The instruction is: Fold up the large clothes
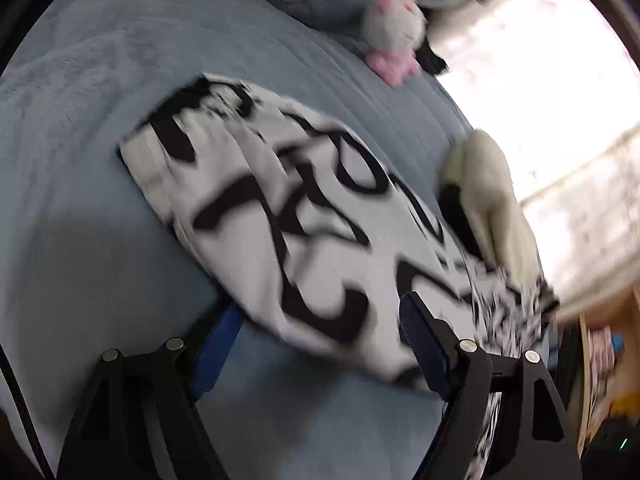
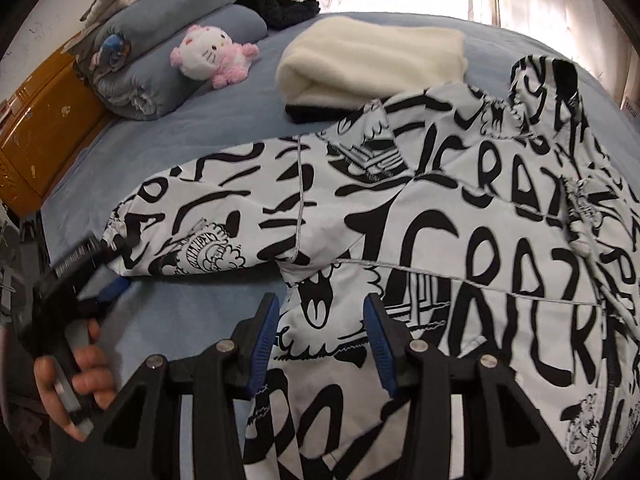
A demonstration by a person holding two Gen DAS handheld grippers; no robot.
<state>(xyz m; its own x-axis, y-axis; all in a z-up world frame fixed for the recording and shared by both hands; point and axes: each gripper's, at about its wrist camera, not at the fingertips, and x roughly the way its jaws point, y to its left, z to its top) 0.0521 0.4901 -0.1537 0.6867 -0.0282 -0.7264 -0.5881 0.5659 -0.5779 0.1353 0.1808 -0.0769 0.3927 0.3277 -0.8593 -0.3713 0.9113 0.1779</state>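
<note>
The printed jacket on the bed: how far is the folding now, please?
Done: a cream garment already lies folded behind. In hand: the printed jacket is spread on the blue bed, its sleeve stretched sideways; the left gripper is open at the sleeve's end, and the right gripper is open over the jacket's body. Left: folding the sleeve in, then the body.

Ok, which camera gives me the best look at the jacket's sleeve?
The right wrist view: the sleeve lies sharp and full-length across the blue bed, cuff by the left hand-held gripper. The left wrist view shows the sleeve too, but motion-blurred.
</note>
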